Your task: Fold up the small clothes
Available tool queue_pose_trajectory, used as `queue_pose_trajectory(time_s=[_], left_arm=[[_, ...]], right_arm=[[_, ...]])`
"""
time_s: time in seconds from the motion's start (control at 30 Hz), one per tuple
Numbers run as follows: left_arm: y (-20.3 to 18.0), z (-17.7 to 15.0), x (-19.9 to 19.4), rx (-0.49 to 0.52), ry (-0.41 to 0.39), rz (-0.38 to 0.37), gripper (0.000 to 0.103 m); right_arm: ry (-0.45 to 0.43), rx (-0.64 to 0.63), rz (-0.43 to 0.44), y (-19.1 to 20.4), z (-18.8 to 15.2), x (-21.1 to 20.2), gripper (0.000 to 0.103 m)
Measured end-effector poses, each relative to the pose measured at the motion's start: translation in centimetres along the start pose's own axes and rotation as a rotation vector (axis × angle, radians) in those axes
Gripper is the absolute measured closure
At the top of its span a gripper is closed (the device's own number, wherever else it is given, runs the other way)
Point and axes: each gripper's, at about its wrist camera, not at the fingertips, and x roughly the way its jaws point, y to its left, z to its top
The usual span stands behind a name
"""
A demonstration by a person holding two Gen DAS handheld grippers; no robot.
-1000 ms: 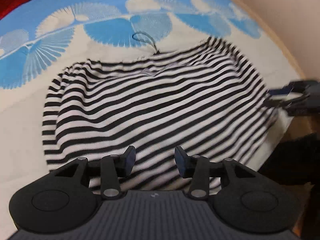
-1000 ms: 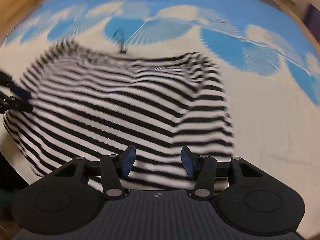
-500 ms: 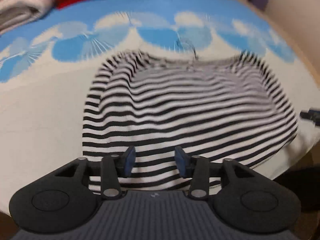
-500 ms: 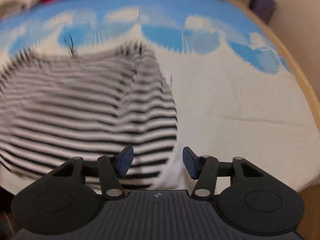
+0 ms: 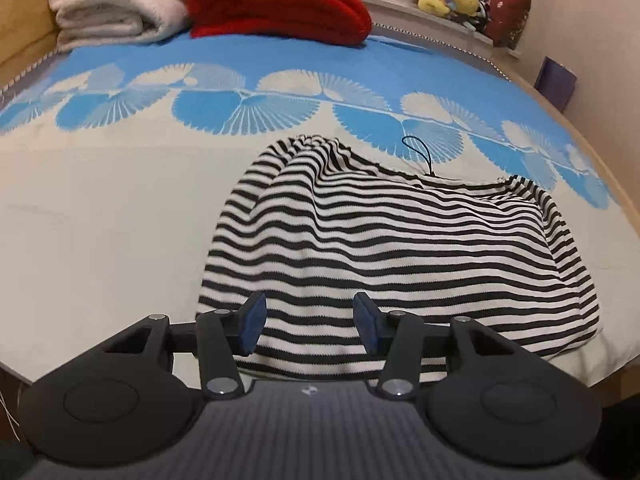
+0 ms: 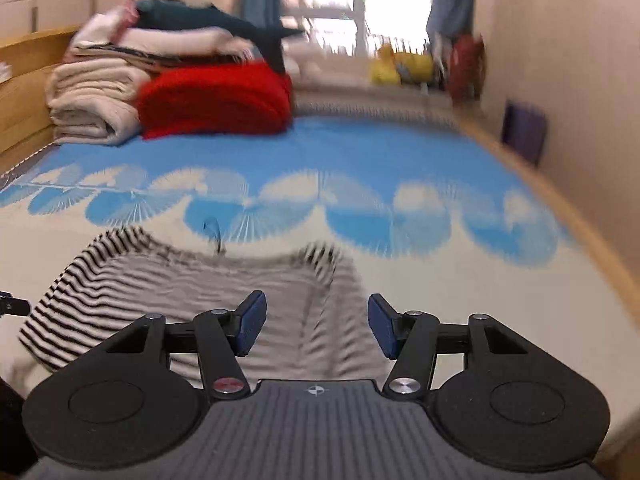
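A: Lying bunched near the bed's front edge, that black-and-white striped knit garment [image 5: 384, 248]. Left gripper [image 5: 308, 322] hovering half open, gripping nothing.

B: Right gripper [image 6: 316, 326] opening wider, nothing between its pads. Risking a lopsided fold, judging by the humped far corners and the loose black cord loop [image 5: 418, 154] snagging.

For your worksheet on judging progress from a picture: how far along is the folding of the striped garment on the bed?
Done: the striped garment lies on the bedspread in a compact block, so at least one fold seems made. In hand: nothing. The left gripper is open above the cloth, and the right gripper has its jaws opening with nothing between them. Left: the top edge is bunched and a black loop sticks out, so smoothing or another fold probably remains.
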Motion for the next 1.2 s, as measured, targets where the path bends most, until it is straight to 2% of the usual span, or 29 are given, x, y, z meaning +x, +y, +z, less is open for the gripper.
queue_pose_trajectory(time_s=[0.03, 0.07, 0.13, 0.23, 0.37, 0.47, 0.57, 0.77, 0.97, 1.07, 1.2], left_arm=[[-0.1, 0.1, 0.1, 0.003, 0.001, -0.003, 0.050], [-0.2, 0.0, 0.2, 0.010, 0.001, -0.003, 0.050], [-0.3, -0.2, 0.5, 0.015, 0.008, -0.003, 0.050], [-0.1, -0.7, 1.6, -0.024, 0.038, -0.013, 0.050], [1.0, -0.9, 3.0, -0.113, 0.097, -0.030, 0.051], [2.1, -0.7, 3.7, -0.180, 0.115, -0.040, 0.051], [3.6, -0.8, 4.7, -0.268, 0.166, -0.053, 0.051], [6.6, -1.4, 6.6, -0.464, 0.254, -0.032, 0.051], [8.3, -2.0, 7.1, -0.598, 0.259, -0.038, 0.051], [8.3, -2.2, 6.8, -0.609, 0.249, -0.019, 0.051], [8.2, -2.8, 6.3, -0.585, 0.260, 0.050, 0.049]], right_arm=[[-0.001, 0.006, -0.013, -0.3, 0.1, -0.2, 0.029], [0.014, 0.034, -0.025, -1.0, -0.2, 0.0, 0.027], [0.054, 0.100, -0.044, -1.8, -1.0, 0.9, 0.028], [0.078, 0.130, -0.061, -1.8, -2.7, 1.8, 0.028], [0.153, 0.081, -0.076, -1.6, -4.1, 2.9, 0.028], [0.152, 0.124, -0.078, -2.0, -4.2, 2.7, 0.028], [0.155, 0.166, -0.080, -2.3, -4.0, 2.8, 0.028], [0.136, 0.125, -0.078, -1.7, -3.7, 2.8, 0.028], [0.134, 0.139, -0.084, -2.0, -3.6, 2.7, 0.028], [0.141, 0.176, -0.103, -2.8, -3.6, 2.8, 0.028], [0.155, 0.241, -0.128, -4.1, -3.8, 3.0, 0.028]])
